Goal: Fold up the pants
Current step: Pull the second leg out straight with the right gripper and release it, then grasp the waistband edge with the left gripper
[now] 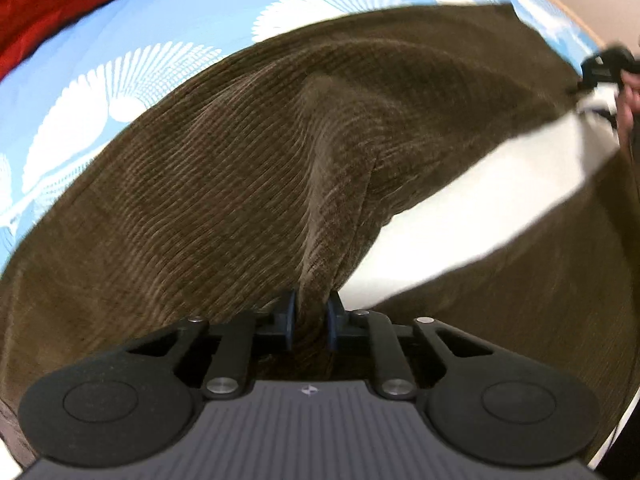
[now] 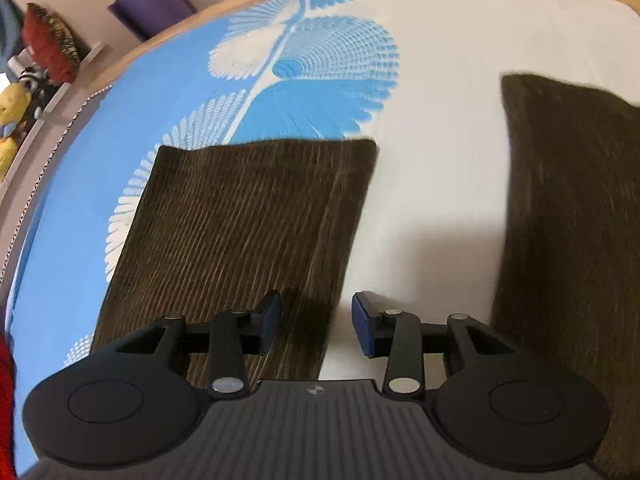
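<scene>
Brown corduroy pants (image 1: 224,168) lie spread over a blue and white patterned sheet. My left gripper (image 1: 311,318) is shut on a pinched ridge of the corduroy, which rises in a fold from between its blue pads. In the right wrist view one pant leg (image 2: 240,232) lies flat with its hem toward the far side, and the other leg (image 2: 572,240) runs along the right edge. My right gripper (image 2: 316,328) is open just above the inner edge of the flat leg, its pads clear of the cloth. That same gripper (image 1: 604,68) shows small at the far right of the left wrist view.
A red cloth (image 1: 52,4) is heaped at the top left corner of the bed. The sheet (image 2: 432,92) is bordered by a wooden bed rim (image 2: 132,52). Beyond the rim are a purple mat (image 2: 152,0), a red cushion (image 2: 48,44) and yellow toys (image 2: 14,104).
</scene>
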`<move>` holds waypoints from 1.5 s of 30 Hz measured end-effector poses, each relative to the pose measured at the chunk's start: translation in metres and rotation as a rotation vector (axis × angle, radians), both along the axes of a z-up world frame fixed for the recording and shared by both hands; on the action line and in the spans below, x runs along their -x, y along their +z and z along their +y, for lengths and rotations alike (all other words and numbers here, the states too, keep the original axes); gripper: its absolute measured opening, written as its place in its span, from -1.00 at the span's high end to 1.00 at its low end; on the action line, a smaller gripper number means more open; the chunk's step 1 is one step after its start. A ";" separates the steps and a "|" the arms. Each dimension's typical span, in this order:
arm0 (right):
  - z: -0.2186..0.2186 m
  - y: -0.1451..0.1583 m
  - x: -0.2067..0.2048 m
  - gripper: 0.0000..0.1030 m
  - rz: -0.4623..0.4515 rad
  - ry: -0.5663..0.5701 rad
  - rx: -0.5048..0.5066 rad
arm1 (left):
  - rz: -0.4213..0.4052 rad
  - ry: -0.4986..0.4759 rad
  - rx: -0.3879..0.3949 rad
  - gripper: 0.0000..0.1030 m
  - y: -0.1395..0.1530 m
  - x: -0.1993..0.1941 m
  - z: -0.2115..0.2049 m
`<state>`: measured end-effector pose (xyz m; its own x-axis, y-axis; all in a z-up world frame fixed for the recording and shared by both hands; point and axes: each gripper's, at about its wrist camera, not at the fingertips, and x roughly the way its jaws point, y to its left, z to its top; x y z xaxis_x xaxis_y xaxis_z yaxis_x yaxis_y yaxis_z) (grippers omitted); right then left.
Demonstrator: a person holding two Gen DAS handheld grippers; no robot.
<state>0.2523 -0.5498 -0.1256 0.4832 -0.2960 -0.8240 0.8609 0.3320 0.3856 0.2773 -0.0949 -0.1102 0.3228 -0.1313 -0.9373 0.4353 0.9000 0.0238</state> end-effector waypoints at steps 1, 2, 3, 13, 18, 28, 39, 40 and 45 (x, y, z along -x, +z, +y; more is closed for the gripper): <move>-0.004 -0.003 0.000 0.68 0.002 0.003 0.007 | -0.004 -0.032 -0.020 0.69 0.002 0.002 0.002; -0.008 -0.004 0.000 0.82 0.005 0.012 0.022 | -0.007 -0.066 -0.033 0.69 0.004 0.005 0.003; -0.012 -0.006 0.000 0.83 -0.008 0.023 0.021 | -0.008 -0.093 -0.040 0.69 0.005 0.006 0.007; -0.038 0.023 0.036 0.95 0.080 -0.127 0.186 | 0.057 -0.129 0.176 -0.14 0.032 0.009 0.031; -0.046 0.011 0.054 0.54 0.126 -0.194 0.102 | 0.011 0.021 0.337 -0.27 0.068 -0.005 0.090; 0.037 0.124 0.033 0.17 -0.144 0.137 0.346 | -0.077 0.606 0.162 -0.47 0.059 -0.016 0.281; 0.129 0.199 0.102 0.02 -0.234 0.655 0.384 | -0.014 0.677 0.289 -0.38 0.014 0.008 0.355; 0.134 0.197 0.112 0.02 -0.219 0.683 0.397 | -0.026 0.656 0.299 -0.28 0.012 0.011 0.352; 0.163 0.171 0.154 0.03 -0.121 0.755 0.492 | -0.118 0.565 0.289 0.44 0.018 0.020 0.346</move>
<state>0.0981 -0.3870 0.0453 0.7664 -0.1707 -0.6192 0.3105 0.9424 0.1245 0.2569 0.2512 -0.0925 0.5150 -0.1525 -0.8435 -0.0986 0.9670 -0.2350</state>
